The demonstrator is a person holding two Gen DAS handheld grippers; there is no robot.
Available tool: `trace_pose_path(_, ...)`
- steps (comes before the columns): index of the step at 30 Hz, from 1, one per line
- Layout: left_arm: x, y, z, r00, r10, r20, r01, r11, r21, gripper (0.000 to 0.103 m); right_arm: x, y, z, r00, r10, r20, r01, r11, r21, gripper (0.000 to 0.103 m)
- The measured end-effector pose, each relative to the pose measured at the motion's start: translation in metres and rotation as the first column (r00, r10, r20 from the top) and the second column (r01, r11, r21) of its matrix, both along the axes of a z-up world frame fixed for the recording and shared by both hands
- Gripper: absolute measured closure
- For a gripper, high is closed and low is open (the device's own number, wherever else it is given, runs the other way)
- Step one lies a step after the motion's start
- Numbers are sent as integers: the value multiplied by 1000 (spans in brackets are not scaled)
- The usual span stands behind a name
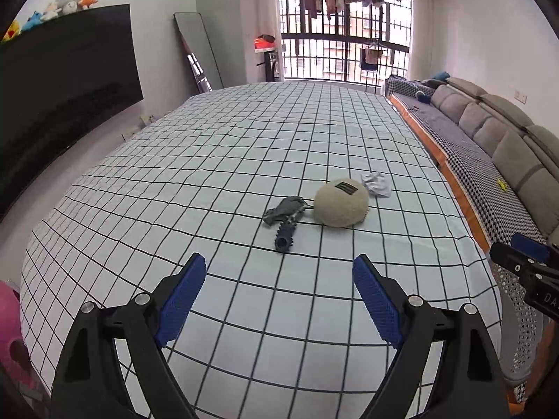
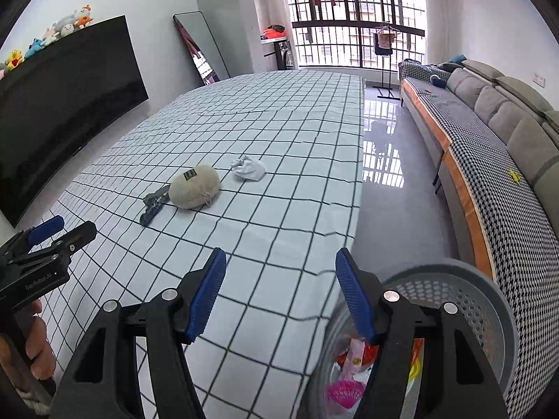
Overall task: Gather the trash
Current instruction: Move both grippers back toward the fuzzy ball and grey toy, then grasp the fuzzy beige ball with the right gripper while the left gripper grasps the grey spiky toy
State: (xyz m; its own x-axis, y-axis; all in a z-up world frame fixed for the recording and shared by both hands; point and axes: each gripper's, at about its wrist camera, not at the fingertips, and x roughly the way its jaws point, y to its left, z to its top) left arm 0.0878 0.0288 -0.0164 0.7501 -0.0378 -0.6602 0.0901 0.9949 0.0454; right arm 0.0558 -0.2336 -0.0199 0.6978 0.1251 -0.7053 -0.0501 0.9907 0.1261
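Note:
A crumpled white paper (image 1: 376, 184) (image 2: 248, 168) lies on the checked tablecloth (image 1: 227, 160) (image 2: 279, 209), right of a beige pouch (image 1: 340, 202) (image 2: 194, 186) and a dark grey toy (image 1: 285, 219) (image 2: 153, 205). A grey perforated bin (image 2: 489, 300) (image 1: 520, 321) holding colourful wrappers stands on the floor at the table's right edge. My left gripper (image 1: 279, 296) is open and empty above the near table, short of the toy. My right gripper (image 2: 279, 293) is open and empty over the table's edge beside the bin.
A grey sofa (image 2: 506, 132) with a houndstooth cover runs along the right wall. A black TV (image 1: 63, 97) with plush toys on top is on the left. A mirror (image 2: 199, 45) leans at the back. A pink object (image 1: 10, 331) shows at the lower left.

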Motion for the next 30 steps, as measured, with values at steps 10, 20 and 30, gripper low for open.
trace_pose_path(10,35,27,-17,998,61,-17,-61,998,12,19,70,61,-12,988,144,-49,-146,989,-34,40)
trace_pose_path(20,54,53,-32,990,124,-61,-126,992,-28,19,119,103,-30,968,228,-101,-234,971,-48,35)
trace_pose_path(30,57,56,-39,990,110,-89,-115,992,-47,19,140,125,-43,959,248,-139,-260,962,-81,27)
